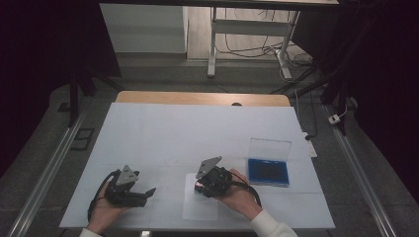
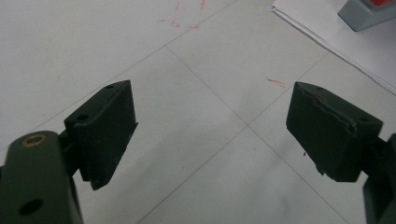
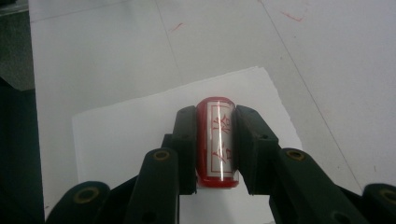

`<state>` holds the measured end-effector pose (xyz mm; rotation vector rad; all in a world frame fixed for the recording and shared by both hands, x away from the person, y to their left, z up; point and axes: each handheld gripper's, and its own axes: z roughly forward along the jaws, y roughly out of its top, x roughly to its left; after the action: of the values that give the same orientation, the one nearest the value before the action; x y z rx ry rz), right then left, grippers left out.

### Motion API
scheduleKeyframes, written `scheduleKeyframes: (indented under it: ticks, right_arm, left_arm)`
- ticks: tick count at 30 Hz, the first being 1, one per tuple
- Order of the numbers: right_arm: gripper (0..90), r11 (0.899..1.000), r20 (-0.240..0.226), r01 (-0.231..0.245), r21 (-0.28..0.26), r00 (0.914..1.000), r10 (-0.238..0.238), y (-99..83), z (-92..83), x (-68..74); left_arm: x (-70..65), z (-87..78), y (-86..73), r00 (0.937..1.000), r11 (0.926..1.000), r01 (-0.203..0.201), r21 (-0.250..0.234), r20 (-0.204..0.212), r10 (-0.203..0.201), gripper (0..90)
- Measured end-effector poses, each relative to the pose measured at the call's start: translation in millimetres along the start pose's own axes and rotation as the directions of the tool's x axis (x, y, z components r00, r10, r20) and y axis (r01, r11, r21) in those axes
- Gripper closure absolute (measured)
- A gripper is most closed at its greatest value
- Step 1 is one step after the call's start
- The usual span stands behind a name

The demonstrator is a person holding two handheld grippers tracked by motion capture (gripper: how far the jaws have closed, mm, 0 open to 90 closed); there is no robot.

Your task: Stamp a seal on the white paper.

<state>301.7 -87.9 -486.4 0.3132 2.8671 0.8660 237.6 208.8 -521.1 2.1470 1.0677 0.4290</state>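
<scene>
stamp (image 3: 216, 142): glossy red, with a pale panel bearing red characters inside a thin red frame
paper sheet (image 3: 140, 126): plain white
surface (image 1: 173, 133): white, crossed by faint grey fold lines, flecked with small red marks
ink pad case (image 1: 268, 171): deep blue base, clear lid, near the surface's right edge
fingers (image 3: 254, 144): matte black
left gripper (image 1: 148, 193): black, grey plate on top
</scene>
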Motion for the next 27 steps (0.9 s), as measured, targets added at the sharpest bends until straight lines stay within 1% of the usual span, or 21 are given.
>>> scheduleKeyframes:
  ticks: [6,10,15,19,21,22,23,25,27]
  right_arm:
    - [70.2,1.000,0.015,0.013,0.014,0.9998,-0.013,1.8,0.7,1.7]
    - [70.2,1.000,0.021,0.005,0.022,0.9998,-0.005,2.2,1.2,2.4]
    - [70.4,1.000,0.016,-0.005,0.024,0.9999,0.004,0.5,4.4,1.7]
    - [70.6,1.000,0.016,-0.001,0.024,0.9999,0.001,-0.6,5.0,1.9]
    - [70.7,1.000,0.016,0.010,0.019,0.9998,-0.011,-1.2,5.7,1.3]
    - [70.7,1.000,0.015,0.010,0.020,0.9998,-0.011,-1.3,5.8,1.5]
    - [70.7,1.000,0.016,-0.005,0.024,0.9999,0.005,-1.0,5.6,2.6]
    - [70.7,1.000,0.012,0.006,0.020,0.9999,-0.006,-1.6,5.7,1.2]
    - [70.8,1.000,0.007,0.002,0.014,1.0000,-0.002,-2.7,5.8,0.2]
  left_arm:
    - [-0.2,0.0,0.1,1.0000,1.0000,-0.001,0.003,-0.003,0.001,15.9]
    - [-0.6,-0.1,0.1,1.0000,1.0000,-0.001,0.003,-0.003,0.001,15.9]
    - [-1.5,-0.4,-0.2,1.0000,1.0000,-0.003,0.003,-0.004,0.003,16.0]
    - [-1.8,-0.6,0.0,1.0000,1.0000,-0.001,0.002,-0.003,0.001,16.0]
    - [-2.1,-0.9,-0.1,1.0000,1.0000,-0.001,0.001,-0.004,0.001,16.0]
    - [-2.2,-0.9,-0.2,1.0000,1.0000,0.000,0.001,-0.004,0.000,16.0]
    - [-2.2,-0.9,-0.2,1.0000,1.0000,0.000,0.001,-0.004,0.000,16.0]
    - [-2.3,-0.7,-0.2,1.0000,1.0000,0.000,0.002,-0.004,0.000,16.0]
    - [-2.1,-0.8,0.0,1.0000,1.0000,0.003,0.000,-0.004,-0.003,16.0]
